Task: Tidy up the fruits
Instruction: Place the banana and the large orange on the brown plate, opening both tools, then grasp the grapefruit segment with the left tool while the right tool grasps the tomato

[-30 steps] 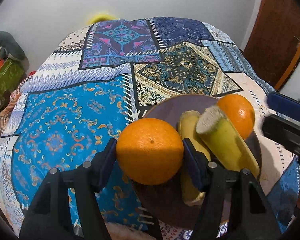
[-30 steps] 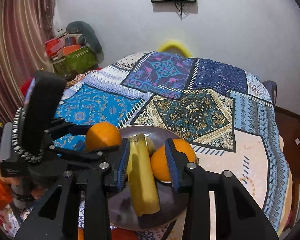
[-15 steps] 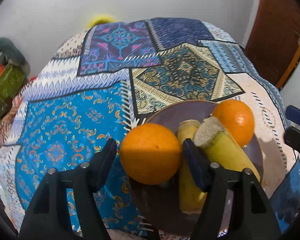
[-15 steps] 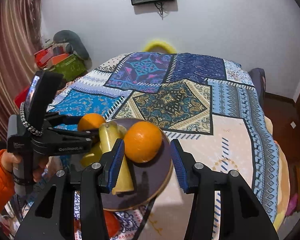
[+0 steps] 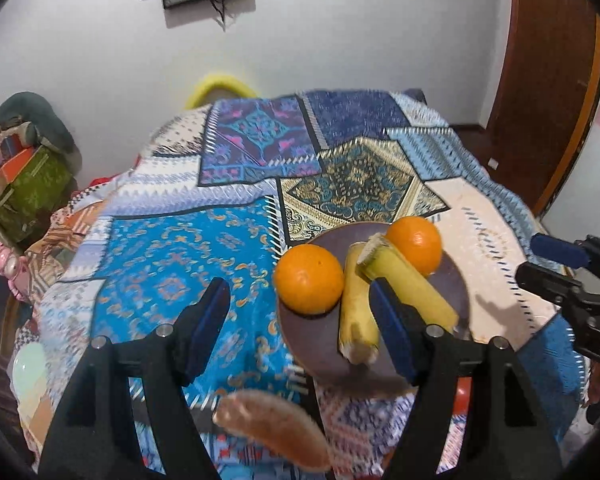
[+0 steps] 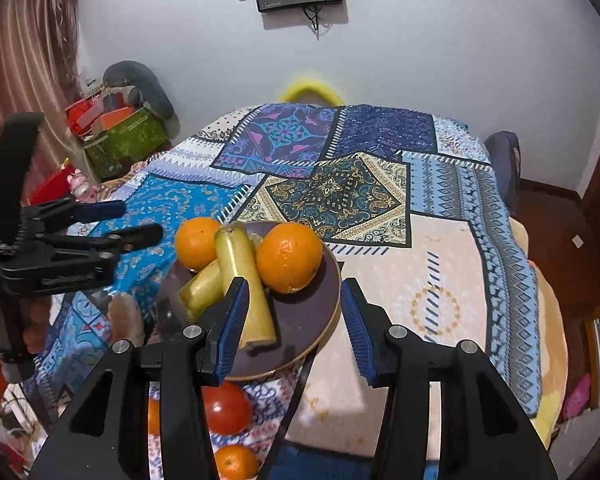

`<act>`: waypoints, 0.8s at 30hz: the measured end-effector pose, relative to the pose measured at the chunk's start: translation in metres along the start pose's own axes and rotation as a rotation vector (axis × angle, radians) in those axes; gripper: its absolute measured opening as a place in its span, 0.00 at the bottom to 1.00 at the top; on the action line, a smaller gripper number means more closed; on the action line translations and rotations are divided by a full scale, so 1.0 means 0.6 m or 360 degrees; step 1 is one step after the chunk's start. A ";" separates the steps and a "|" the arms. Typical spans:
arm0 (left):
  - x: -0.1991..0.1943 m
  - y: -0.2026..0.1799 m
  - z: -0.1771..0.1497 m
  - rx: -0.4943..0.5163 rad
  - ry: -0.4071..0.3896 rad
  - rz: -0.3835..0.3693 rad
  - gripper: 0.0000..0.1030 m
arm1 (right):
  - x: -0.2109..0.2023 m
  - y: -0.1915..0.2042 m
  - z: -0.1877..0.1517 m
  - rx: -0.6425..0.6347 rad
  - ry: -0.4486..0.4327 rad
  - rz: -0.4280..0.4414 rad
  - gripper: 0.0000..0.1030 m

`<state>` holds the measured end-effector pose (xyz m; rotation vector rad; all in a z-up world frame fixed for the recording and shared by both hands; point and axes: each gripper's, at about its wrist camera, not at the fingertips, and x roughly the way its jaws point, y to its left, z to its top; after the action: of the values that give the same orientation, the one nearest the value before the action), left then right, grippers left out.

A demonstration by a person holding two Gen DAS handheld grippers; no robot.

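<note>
A dark brown plate [image 5: 458,280] [image 6: 312,312] sits at the near edge of the patchwork-covered table. On it lie two oranges, one on the left [image 5: 308,279] [image 6: 198,242] and one on the right [image 5: 414,245] [image 6: 289,257], with two cut bananas [image 5: 404,283] [image 6: 244,280] between them. My left gripper [image 5: 300,324] is open and empty, pulled back from the left orange. My right gripper [image 6: 290,322] is open and empty, just short of the right orange. Each gripper shows in the other's view, the left [image 6: 112,224] and the right [image 5: 552,260].
Below the table's near edge lie a red tomato [image 6: 226,406] and a small orange [image 6: 236,460]. A fuzzy brownish object [image 5: 272,424] lies by the front edge. Green boxes and clutter [image 6: 120,136] stand at the left wall. A wooden door [image 5: 548,80] is at the right.
My left gripper has opened, let go of the left orange onto the plate and drawn back. My right gripper has let go of the right orange and also drawn back, open.
</note>
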<state>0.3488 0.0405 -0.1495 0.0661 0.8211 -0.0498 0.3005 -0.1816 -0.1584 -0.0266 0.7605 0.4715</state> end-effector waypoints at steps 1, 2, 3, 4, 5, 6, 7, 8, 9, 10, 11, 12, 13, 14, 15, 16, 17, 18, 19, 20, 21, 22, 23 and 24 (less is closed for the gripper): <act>-0.015 0.001 -0.003 -0.0007 -0.0016 0.0001 0.70 | -0.006 0.003 0.000 0.0006 -0.0005 -0.0002 0.43; -0.029 0.002 -0.006 -0.0014 -0.0031 0.0000 0.70 | -0.013 0.007 0.000 0.0011 -0.0011 -0.0003 0.43; -0.047 0.004 -0.010 -0.0025 -0.0051 -0.0003 0.70 | -0.022 0.011 0.000 0.0017 -0.0019 -0.0002 0.44; -0.066 0.006 -0.016 -0.0036 -0.0070 -0.0007 0.70 | -0.029 0.015 -0.001 0.0019 -0.0027 -0.0002 0.46; -0.086 0.009 -0.022 -0.0044 -0.0091 -0.0011 0.70 | -0.037 0.020 -0.002 0.0019 -0.0037 -0.0006 0.47; -0.098 0.010 -0.025 -0.0047 -0.0107 -0.0011 0.70 | -0.047 0.026 -0.003 0.0015 -0.0050 -0.0012 0.50; -0.113 0.012 -0.030 -0.0050 -0.0127 -0.0005 0.70 | -0.055 0.032 -0.004 0.0005 -0.0062 -0.0019 0.51; -0.126 0.014 -0.034 -0.0051 -0.0141 0.0005 0.70 | -0.065 0.040 -0.006 -0.0008 -0.0077 -0.0030 0.51; -0.139 0.016 -0.039 -0.0051 -0.0150 0.0014 0.70 | -0.072 0.046 -0.007 -0.0017 -0.0085 -0.0034 0.51; -0.155 0.020 -0.045 -0.0055 -0.0159 0.0015 0.70 | -0.080 0.052 -0.008 -0.0027 -0.0095 -0.0037 0.51; -0.163 0.022 -0.048 -0.0059 -0.0163 0.0013 0.70 | -0.086 0.058 -0.009 -0.0033 -0.0104 -0.0042 0.51; -0.178 0.026 -0.055 -0.0065 -0.0166 0.0013 0.70 | -0.093 0.062 -0.010 -0.0036 -0.0114 -0.0049 0.53; -0.186 0.028 -0.059 -0.0070 -0.0169 0.0016 0.70 | -0.099 0.066 -0.011 -0.0036 -0.0121 -0.0053 0.57; -0.199 0.032 -0.065 -0.0075 -0.0179 0.0017 0.70 | -0.104 0.069 -0.013 -0.0033 -0.0130 -0.0058 0.58; -0.209 0.034 -0.072 -0.0076 -0.0186 0.0022 0.70 | -0.111 0.074 -0.015 -0.0033 -0.0144 -0.0065 0.60; -0.215 0.036 -0.077 -0.0077 -0.0187 0.0026 0.70 | -0.117 0.078 -0.018 -0.0037 -0.0154 -0.0071 0.61; -0.219 0.039 -0.081 -0.0079 -0.0184 0.0027 0.70 | -0.121 0.082 -0.022 -0.0041 -0.0159 -0.0078 0.61; -0.224 0.042 -0.089 -0.0083 -0.0175 0.0024 0.70 | -0.124 0.085 -0.025 -0.0043 -0.0161 -0.0083 0.61; -0.225 0.045 -0.093 -0.0086 -0.0167 0.0021 0.70 | -0.127 0.089 -0.028 -0.0047 -0.0159 -0.0087 0.61; -0.225 0.047 -0.099 -0.0088 -0.0157 0.0019 0.70 | -0.128 0.091 -0.031 -0.0051 -0.0155 -0.0089 0.61; -0.226 0.048 -0.105 -0.0086 -0.0154 0.0021 0.70 | -0.129 0.094 -0.035 -0.0056 -0.0151 -0.0093 0.61; -0.226 0.049 -0.113 -0.0082 -0.0157 0.0026 0.70 | -0.129 0.097 -0.039 -0.0061 -0.0147 -0.0097 0.61; -0.225 0.050 -0.120 -0.0076 -0.0155 0.0035 0.70 | -0.129 0.099 -0.042 -0.0065 -0.0141 -0.0101 0.61; -0.222 0.050 -0.126 -0.0070 -0.0149 0.0041 0.70 | -0.127 0.101 -0.046 -0.0067 -0.0134 -0.0104 0.62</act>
<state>0.2053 0.0791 -0.1021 0.0327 0.7271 -0.0107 0.2092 -0.1635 -0.1189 -0.0705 0.6652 0.4240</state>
